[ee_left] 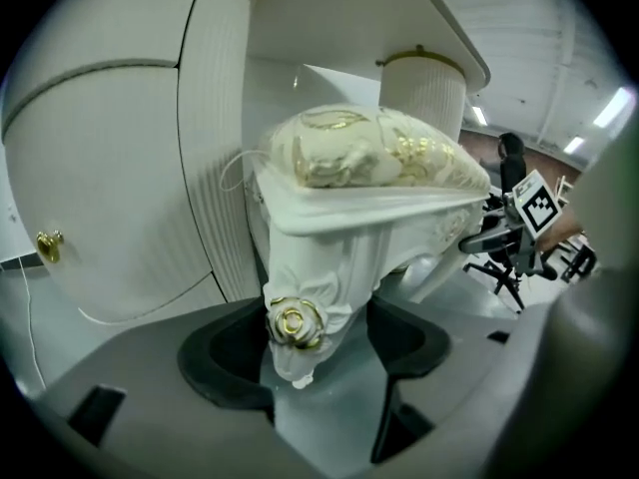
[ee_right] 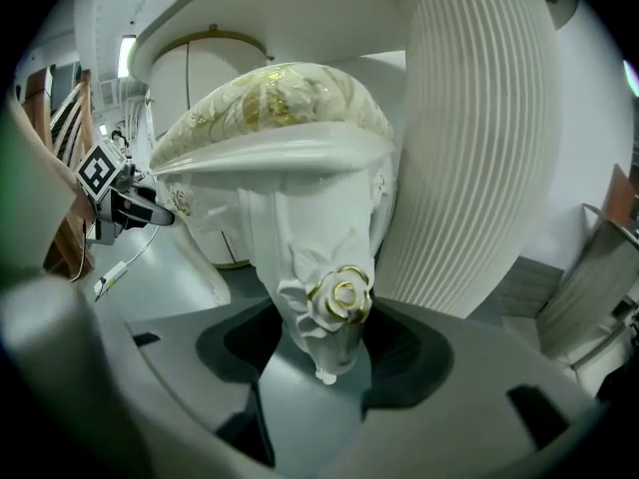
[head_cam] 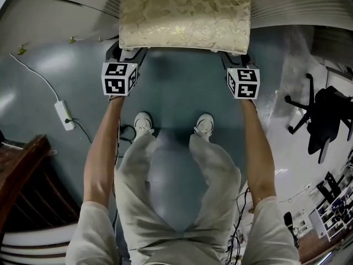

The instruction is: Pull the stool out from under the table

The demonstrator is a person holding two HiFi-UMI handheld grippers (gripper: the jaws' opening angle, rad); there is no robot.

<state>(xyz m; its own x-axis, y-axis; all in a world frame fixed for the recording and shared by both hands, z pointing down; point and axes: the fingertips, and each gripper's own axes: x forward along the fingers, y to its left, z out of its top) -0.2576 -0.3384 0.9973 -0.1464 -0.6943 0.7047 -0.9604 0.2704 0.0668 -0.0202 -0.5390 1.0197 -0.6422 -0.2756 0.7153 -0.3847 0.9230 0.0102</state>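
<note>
The white stool with a gold-patterned cushion (head_cam: 185, 15) stands at the top of the head view, its far part under the white table (head_cam: 60, 10). My left gripper (head_cam: 126, 52) is at the stool's front left corner. In the left gripper view the carved leg with a gold-edged rose (ee_left: 298, 319) stands between the jaws of the left gripper (ee_left: 315, 352), with a gap on the right side. My right gripper (head_cam: 232, 57) is at the front right corner. The pads of the right gripper (ee_right: 321, 347) lie against the other rose-carved leg (ee_right: 334, 302).
A ribbed white table pedestal (ee_right: 469, 138) rises just right of the right leg, and a curved white cabinet (ee_left: 100, 168) stands left of the left leg. The person's shoes (head_cam: 143, 123) are behind the grippers. A power strip (head_cam: 64, 115) lies left, an office chair (head_cam: 322, 120) right.
</note>
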